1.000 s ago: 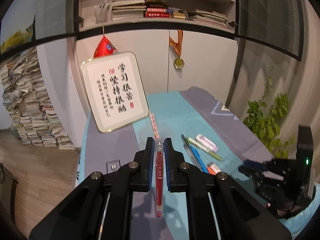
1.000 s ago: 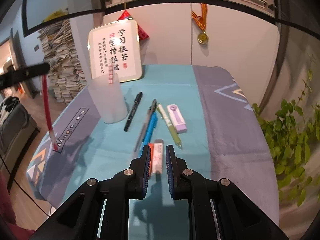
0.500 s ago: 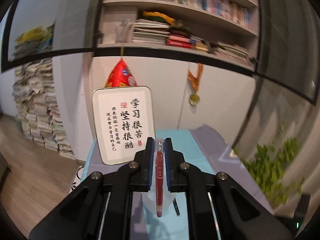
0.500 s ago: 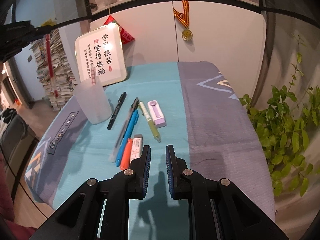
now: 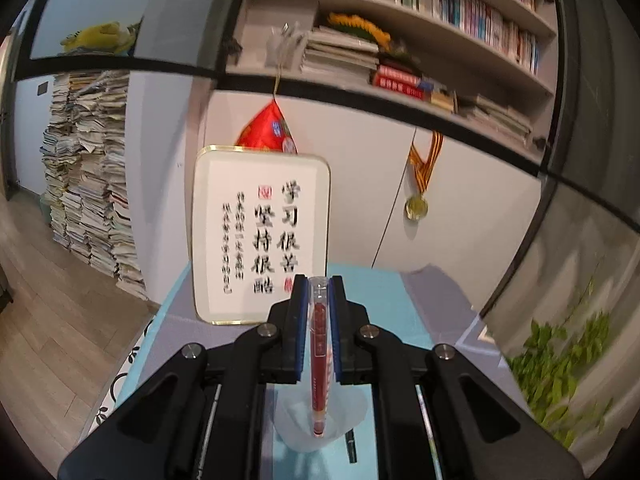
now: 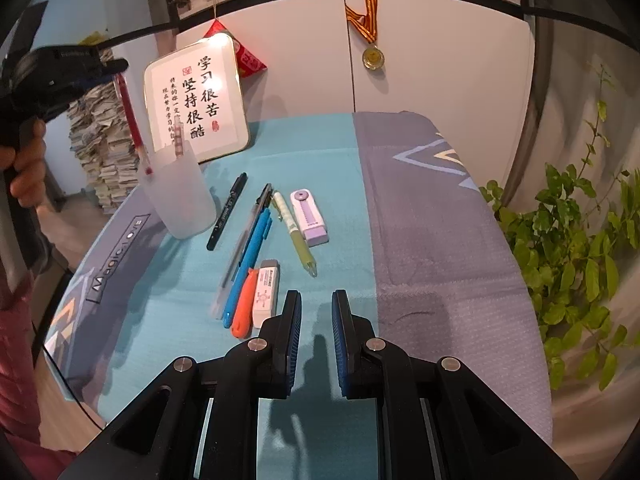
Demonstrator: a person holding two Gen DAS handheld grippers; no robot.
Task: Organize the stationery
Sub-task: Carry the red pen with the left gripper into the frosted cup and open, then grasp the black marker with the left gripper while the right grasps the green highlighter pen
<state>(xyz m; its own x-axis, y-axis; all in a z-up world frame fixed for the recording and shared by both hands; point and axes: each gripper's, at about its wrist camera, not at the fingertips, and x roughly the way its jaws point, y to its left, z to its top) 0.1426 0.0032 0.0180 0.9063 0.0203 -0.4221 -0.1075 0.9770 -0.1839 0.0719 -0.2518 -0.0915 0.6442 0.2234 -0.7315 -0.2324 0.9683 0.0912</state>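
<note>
left tongs [image 5: 319, 330] clamp a red pen [image 5: 319, 360] at the cup [image 6: 178, 194]; right tongs [image 6: 316, 320] nearly closed, empty; pens and erasers remain on the worktop [image 6: 336, 168].

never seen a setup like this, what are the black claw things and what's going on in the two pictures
They are handheld grippers, one per hand, each with a camera looking along its jaws. The left gripper grips a red pen, whose tip is at the mouth of a frosted cup. The right gripper is shut, holding nothing, above the tablecloth. Still lying there: a black pen, a blue pen, a green pen, an orange pen, a white eraser and a purple correction tape.
</note>
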